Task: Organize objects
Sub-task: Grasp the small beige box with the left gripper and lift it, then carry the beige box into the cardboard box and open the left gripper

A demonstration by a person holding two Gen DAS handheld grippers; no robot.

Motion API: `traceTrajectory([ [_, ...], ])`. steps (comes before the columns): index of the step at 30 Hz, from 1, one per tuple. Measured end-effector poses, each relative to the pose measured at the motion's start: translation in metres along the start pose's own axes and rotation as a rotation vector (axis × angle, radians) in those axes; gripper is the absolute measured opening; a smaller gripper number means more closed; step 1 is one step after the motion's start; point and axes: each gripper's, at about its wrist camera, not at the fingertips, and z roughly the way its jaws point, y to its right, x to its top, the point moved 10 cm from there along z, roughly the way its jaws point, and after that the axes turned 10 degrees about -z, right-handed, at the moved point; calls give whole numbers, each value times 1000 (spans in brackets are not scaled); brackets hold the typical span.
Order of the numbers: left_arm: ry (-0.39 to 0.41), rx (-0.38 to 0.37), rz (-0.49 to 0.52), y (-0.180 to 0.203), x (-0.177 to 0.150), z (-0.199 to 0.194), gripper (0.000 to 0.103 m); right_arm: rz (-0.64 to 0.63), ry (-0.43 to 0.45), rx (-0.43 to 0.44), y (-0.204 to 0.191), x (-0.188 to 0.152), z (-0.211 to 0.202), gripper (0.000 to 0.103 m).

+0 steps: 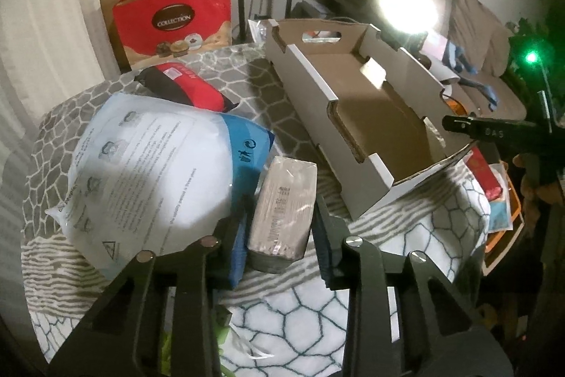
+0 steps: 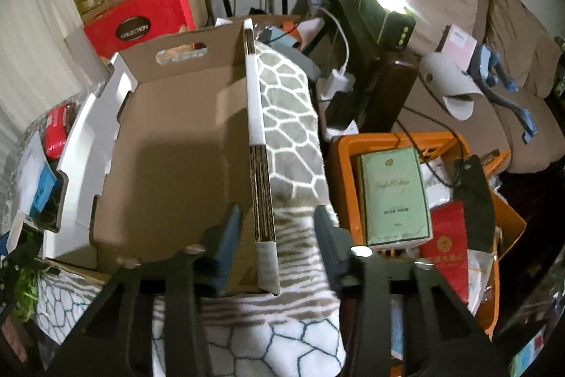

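Note:
An empty cardboard tray box (image 1: 367, 115) lies on the patterned blanket (image 1: 282, 313); it also shows in the right wrist view (image 2: 169, 158). My left gripper (image 1: 280, 235) has its jaws on either side of a grey wrapped block (image 1: 282, 218), seemingly closed on it. A white and blue plastic bag (image 1: 148, 179) and a red and black pouch (image 1: 187, 87) lie to its left. My right gripper (image 2: 277, 235) is open, its jaws straddling the box's right wall (image 2: 259, 165) without touching it.
An orange crate (image 2: 508, 221) holding a green box (image 2: 393, 196) and red packets stands right of the blanket. Red gift boxes (image 1: 173, 20) are stacked at the back. A bright lamp (image 2: 386, 9), cables and a sofa (image 2: 459, 23) are at the right.

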Motion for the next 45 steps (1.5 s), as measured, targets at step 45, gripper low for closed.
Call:
traceTrajectory([
  [45, -232, -340, -176, 131, 47, 74, 25, -28, 3, 74, -8, -3, 5, 10],
])
